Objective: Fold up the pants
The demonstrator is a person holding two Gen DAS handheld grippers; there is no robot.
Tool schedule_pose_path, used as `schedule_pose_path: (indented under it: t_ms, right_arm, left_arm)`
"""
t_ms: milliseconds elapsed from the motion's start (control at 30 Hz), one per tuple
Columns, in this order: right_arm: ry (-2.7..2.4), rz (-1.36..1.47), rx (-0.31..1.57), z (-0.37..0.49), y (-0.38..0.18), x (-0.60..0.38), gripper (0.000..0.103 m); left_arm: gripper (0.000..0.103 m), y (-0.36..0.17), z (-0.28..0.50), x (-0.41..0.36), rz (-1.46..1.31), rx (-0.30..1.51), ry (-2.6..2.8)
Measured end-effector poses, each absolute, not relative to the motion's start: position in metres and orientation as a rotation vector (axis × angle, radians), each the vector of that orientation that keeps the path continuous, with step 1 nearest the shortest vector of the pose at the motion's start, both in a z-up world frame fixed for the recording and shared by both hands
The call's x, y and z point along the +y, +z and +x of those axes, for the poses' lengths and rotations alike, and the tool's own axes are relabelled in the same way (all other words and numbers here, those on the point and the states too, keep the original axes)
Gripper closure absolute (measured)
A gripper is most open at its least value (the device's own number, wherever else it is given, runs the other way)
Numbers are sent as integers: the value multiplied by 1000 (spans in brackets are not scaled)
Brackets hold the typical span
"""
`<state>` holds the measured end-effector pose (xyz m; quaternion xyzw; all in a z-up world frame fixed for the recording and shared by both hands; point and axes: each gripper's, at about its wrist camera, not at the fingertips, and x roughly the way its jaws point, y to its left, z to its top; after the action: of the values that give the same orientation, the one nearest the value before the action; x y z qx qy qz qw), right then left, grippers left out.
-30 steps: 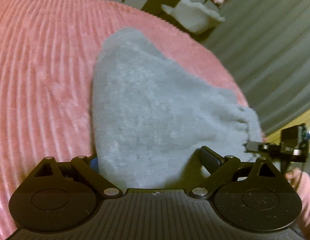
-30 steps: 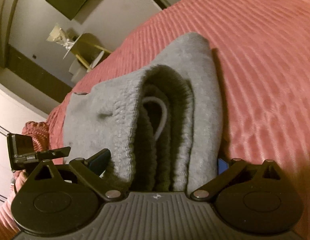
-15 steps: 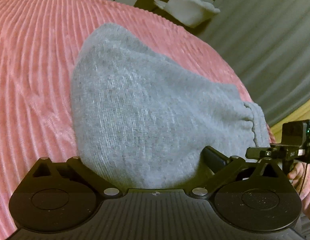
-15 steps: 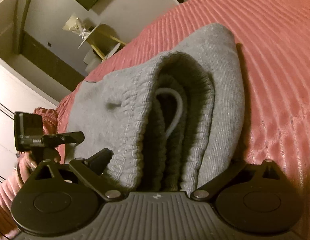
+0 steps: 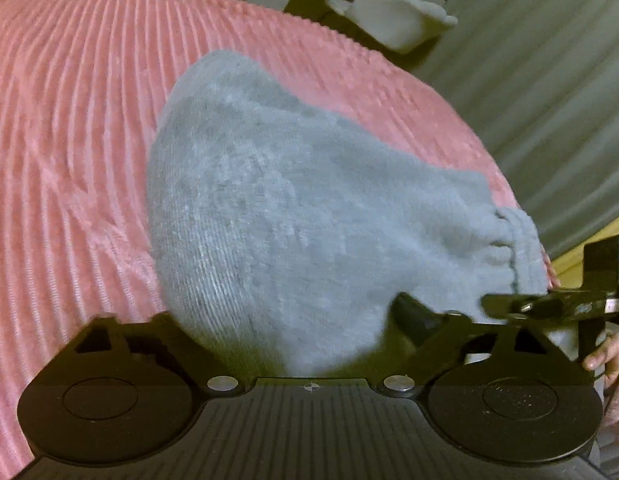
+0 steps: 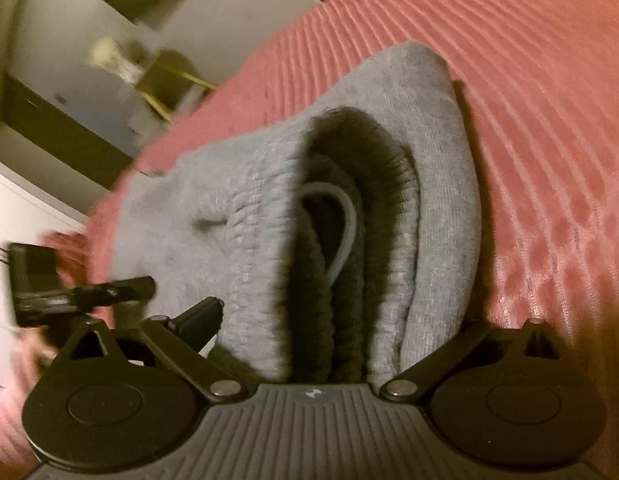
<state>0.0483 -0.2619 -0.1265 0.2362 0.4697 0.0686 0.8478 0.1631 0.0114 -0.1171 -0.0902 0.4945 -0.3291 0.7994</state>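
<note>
1. On the pink ribbed bed (image 5: 69,152) the grey pants (image 5: 293,216) are lying as a thick folded bundle, both tongs gripping its near edges
2. Left tongs (image 5: 309,344) are clamping the smooth outer fold, so the stacked layers are staying together instead of sliding apart
3. Right tongs (image 6: 341,356) are pinching the waistband end, where the ribbed elastic and a white drawstring (image 6: 345,236) are showing between layers
4. Each grip is sitting at an opposite end, probably so the bundle can be carried or squared up evenly
5. Judging by the compact stack, folding is looking nearly finished; only setting down and neatening seem left
6. Beyond the bed, a white tray-like object (image 5: 393,20) is standing well apart
</note>
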Motion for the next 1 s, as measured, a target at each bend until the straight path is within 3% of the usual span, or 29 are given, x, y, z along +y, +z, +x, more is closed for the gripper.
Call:
schedule_pose_path:
  t_ms: [67,100,167,300,500,667,1000]
  right_arm:
    - [110,343,960,44,-113,-242,16]
    - [98,299,947,41,-107,-235,20]
    - [62,257,923,35,-97,-228,33]
    - [47,175,852,25,-68,-208,44]
    - [96,94,746,23,-27,-175,48]
    - [103,88,698,43,-10,-162,49]
    - [6,118,636,117,-13,-177,49]
  left_arm:
    - [43,-110,158,12,-216,1048,-721]
    - [48,-106,155,11,-221,1050,-710]
    - [55,-101,151,8,-205,1048,-689]
    - [65,-85,143,3,-184,1006,-680]
    - [73,-66,142,8,-221,987,-688]
    - [73,-45,151,9,-209,930,-687]
    - [73,-35,231,-24,-162,860,-624]
